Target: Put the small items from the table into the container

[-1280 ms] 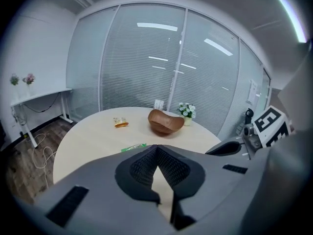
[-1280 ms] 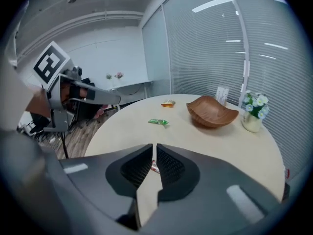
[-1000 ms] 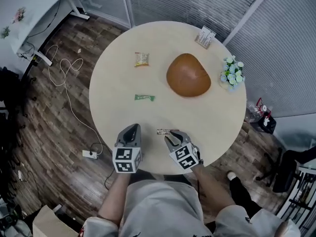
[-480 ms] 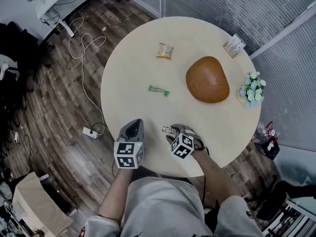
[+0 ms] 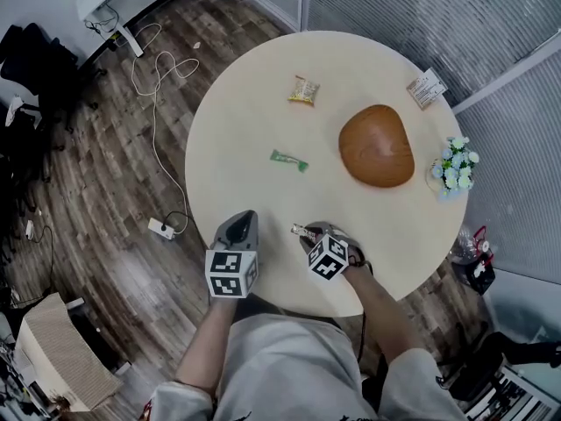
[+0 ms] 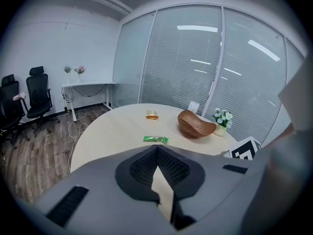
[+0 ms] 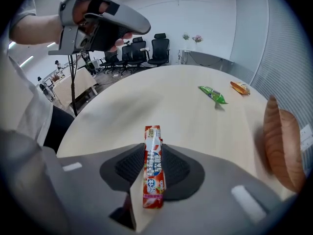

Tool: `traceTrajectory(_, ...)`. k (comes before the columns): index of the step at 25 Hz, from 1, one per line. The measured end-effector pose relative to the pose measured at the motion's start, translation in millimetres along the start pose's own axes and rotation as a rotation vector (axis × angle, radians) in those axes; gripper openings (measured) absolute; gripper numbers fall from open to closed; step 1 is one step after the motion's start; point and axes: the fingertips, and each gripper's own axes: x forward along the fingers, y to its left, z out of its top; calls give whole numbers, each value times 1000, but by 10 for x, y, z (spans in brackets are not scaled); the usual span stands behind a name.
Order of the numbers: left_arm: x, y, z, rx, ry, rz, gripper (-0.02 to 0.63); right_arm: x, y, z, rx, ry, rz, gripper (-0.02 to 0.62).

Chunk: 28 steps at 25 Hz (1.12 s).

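Note:
A red candy stick [image 7: 153, 165] lies lengthwise between the pads of my right gripper [image 7: 152, 153], near the table's front edge [image 5: 289, 296]. Its jaws are closing and the pads touch the stick on both sides. In the head view the stick [image 5: 303, 231] pokes out to the left of the right gripper [image 5: 314, 235]. My left gripper [image 5: 238, 226] hovers beside it, pads together at the tips, holding nothing [image 6: 156, 153]. The brown wooden bowl [image 5: 377, 146] stands at the far right. A green packet [image 5: 288, 160] and a yellow packet [image 5: 303, 89] lie on the table beyond.
A small pot of white flowers [image 5: 453, 165] and a printed card [image 5: 427, 88] stand at the round table's right rim. A power strip and cables [image 5: 162, 227] lie on the wooden floor at the left. Office chairs [image 6: 36, 94] stand by the wall.
My right gripper has dropped and rolled over the candy stick, which now sits between its pads. The left gripper shifted slightly. The head view has swung, so the table sits further right.

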Motion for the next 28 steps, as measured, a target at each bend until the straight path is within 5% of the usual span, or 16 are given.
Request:
traceTrajectory(8, 55, -47, 53, 26, 3, -29, 6, -63, -46, -25, 110, -16, -28, 104)
traceTrajectory(16, 321, -232, 352, 90, 2, -137, 6, -618, -411, 298, 256, -159, -169, 104)
traceTrajectory(22, 568, -359, 636, 179, 12, -244, 6, -1383, -1274, 589, 495, -363, -393, 104)
traceTrajectory(28, 685, -262, 893, 212, 5, -281, 6, -1722, -2366, 380, 704, -402, -573, 104)
